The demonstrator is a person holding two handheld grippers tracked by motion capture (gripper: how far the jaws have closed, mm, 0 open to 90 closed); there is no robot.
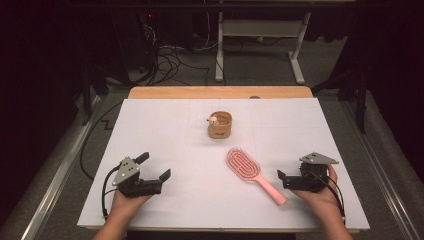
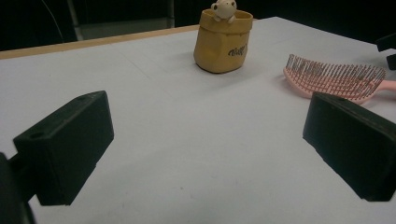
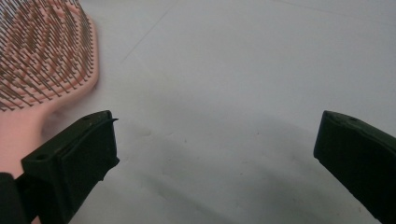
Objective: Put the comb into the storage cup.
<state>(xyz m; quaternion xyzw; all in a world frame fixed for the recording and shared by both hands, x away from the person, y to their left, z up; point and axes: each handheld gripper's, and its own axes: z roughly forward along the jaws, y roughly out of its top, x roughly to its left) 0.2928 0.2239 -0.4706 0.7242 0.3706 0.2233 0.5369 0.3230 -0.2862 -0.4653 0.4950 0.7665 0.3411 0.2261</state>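
- Nearest the lens, the left tool (image 1: pixel 152 167) rested low on the white surface (image 1: pixel 165 125) with jaws spread wide, holding nothing.
- Centre, at the far side, stood a tan pot (image 1: pixel 220 125) with a small figure on its rim.
- Right of centre, the pink hairbrush (image 1: pixel 252 173) lay bristles up, handle toward the right tool (image 1: pixel 282 179), which waited just beside it, jaws wide and empty.
- A clean pick-up likely called for straddling the handle squarely before closing.

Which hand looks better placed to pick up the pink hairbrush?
The right. The right gripper sits open just beside the hairbrush handle, while the left gripper, also open, rests farther across the table.
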